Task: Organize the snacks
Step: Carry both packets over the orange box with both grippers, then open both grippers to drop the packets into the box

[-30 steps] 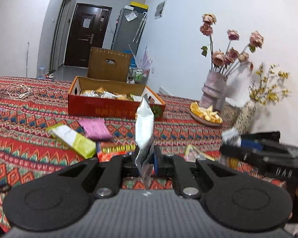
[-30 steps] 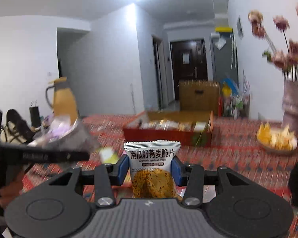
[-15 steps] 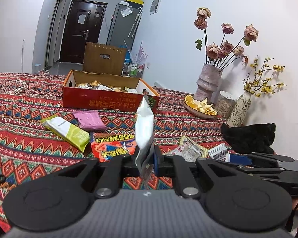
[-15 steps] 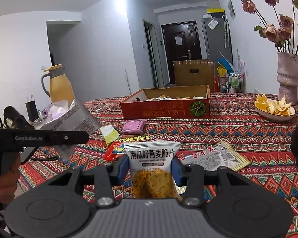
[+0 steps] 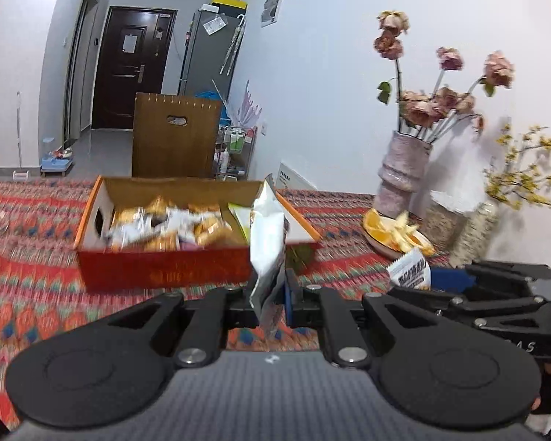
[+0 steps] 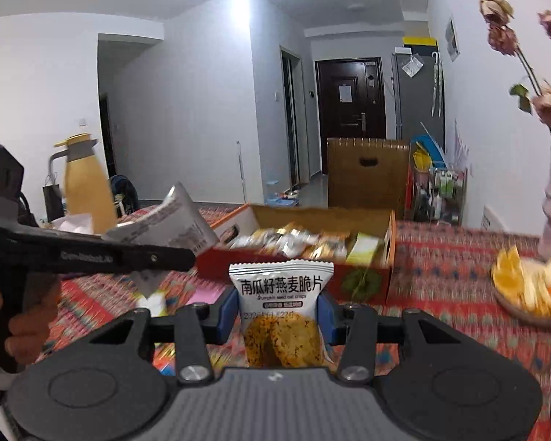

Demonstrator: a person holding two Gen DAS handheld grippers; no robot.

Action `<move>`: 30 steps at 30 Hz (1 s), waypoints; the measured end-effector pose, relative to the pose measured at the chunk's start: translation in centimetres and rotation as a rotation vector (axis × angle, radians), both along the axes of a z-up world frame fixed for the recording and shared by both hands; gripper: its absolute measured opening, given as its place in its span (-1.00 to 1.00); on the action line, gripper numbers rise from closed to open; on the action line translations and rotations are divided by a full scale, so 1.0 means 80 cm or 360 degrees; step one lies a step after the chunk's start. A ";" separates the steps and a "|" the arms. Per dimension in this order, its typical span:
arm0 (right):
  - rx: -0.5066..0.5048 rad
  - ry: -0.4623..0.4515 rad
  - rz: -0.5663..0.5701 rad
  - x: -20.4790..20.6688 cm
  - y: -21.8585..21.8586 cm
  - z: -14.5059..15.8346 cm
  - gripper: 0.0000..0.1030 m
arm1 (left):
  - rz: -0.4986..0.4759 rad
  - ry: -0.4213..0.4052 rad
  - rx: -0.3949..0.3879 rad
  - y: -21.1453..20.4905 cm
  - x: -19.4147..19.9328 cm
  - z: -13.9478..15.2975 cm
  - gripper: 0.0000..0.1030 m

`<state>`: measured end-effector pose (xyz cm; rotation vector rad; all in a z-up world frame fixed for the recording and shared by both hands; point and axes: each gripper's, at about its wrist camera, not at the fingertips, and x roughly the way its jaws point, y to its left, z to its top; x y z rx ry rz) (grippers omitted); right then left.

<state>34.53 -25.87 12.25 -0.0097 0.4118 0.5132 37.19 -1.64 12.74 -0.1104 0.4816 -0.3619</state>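
Observation:
My left gripper point(image 5: 270, 299) is shut on a silver-white snack packet point(image 5: 266, 242), held edge-on and upright just in front of the red cardboard box point(image 5: 165, 266) that holds several snack packets. My right gripper point(image 6: 275, 310) is shut on a white oat crisp packet point(image 6: 280, 294) with Chinese print and biscuits pictured, held above the table near the same box point(image 6: 297, 272). The right gripper and its packet also show in the left wrist view point(image 5: 437, 279). The left gripper with its packet shows in the right wrist view point(image 6: 165, 228).
A patterned red tablecloth point(image 5: 29, 228) covers the table. A plate of orange peel point(image 5: 396, 237), a vase of dried roses point(image 5: 402, 172) and a second vase point(image 5: 474, 231) stand at the right. A yellow jug point(image 6: 86, 183) stands at the left. Loose packets point(image 6: 202, 296) lie before the box.
Both grippers have moved forward toward the red box with their packets still held. The box now looks much nearer, and the loose packets on the cloth have dropped out of the left view.

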 end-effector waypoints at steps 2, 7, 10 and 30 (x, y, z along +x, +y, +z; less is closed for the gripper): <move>0.0010 0.0010 0.0000 0.044 0.002 0.005 -0.14 | -0.0006 0.0010 -0.0001 -0.002 0.040 0.000 -0.77; 0.0017 0.0031 -0.0019 0.148 0.010 0.005 -0.14 | -0.0040 0.0086 -0.0044 -0.011 0.143 -0.012 -0.77; -0.0015 0.0050 -0.0045 0.202 0.020 -0.003 -0.14 | -0.0042 0.0197 -0.0104 -0.016 0.201 -0.033 -0.77; -0.0204 0.0241 -0.0143 0.334 0.051 -0.097 -0.37 | 0.0026 0.0526 -0.0268 -0.011 0.294 -0.117 -0.31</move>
